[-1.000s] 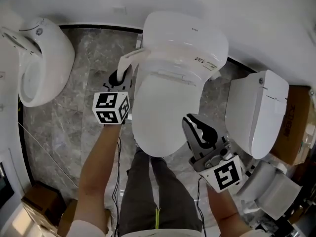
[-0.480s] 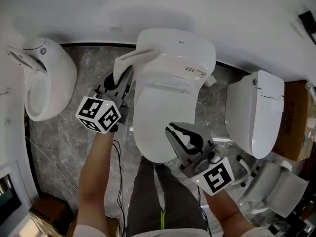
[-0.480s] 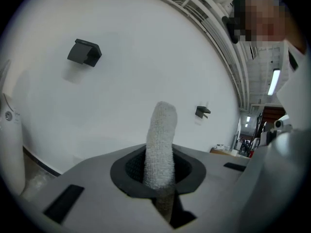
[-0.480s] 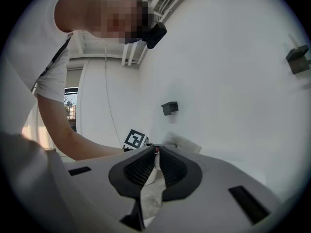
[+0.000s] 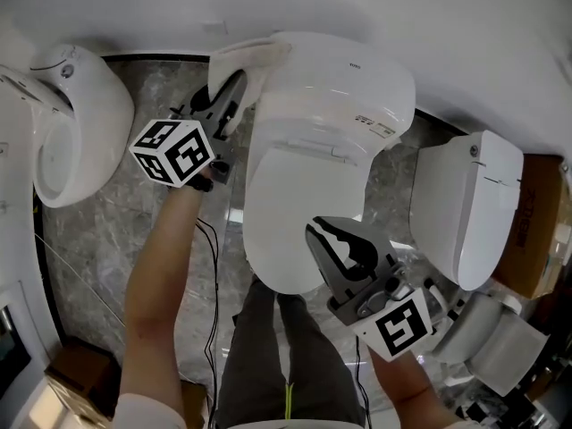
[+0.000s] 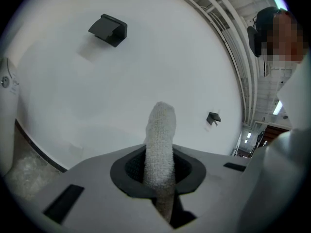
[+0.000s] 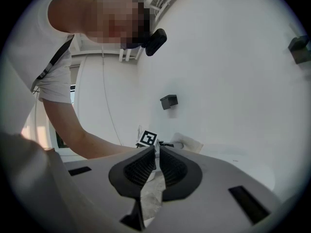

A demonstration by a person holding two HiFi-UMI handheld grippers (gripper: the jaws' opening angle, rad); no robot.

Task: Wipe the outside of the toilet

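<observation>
Grips a white cloth (image 6: pixel 160 140) in the jaws of the left gripper (image 5: pixel 225 96), shut tight on it, at 11 o'clock of the toilet (image 5: pixel 313 177), by the tank's left corner. Holds the right gripper (image 5: pixel 344 248) over the closed lid's front at 5 o'clock, jaws narrowed to a slit, nothing between. Stands on the grey marble floor (image 5: pixel 134 231), with a second toilet (image 5: pixel 80 123) at 9 o'clock.

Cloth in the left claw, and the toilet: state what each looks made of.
The cloth: likely terry cotton or microfibre; white, matte, nubby looped pile. The toilet: glossy white, smooth, soft highlights; probably glazed ceramic, its lid possibly plastic.
</observation>
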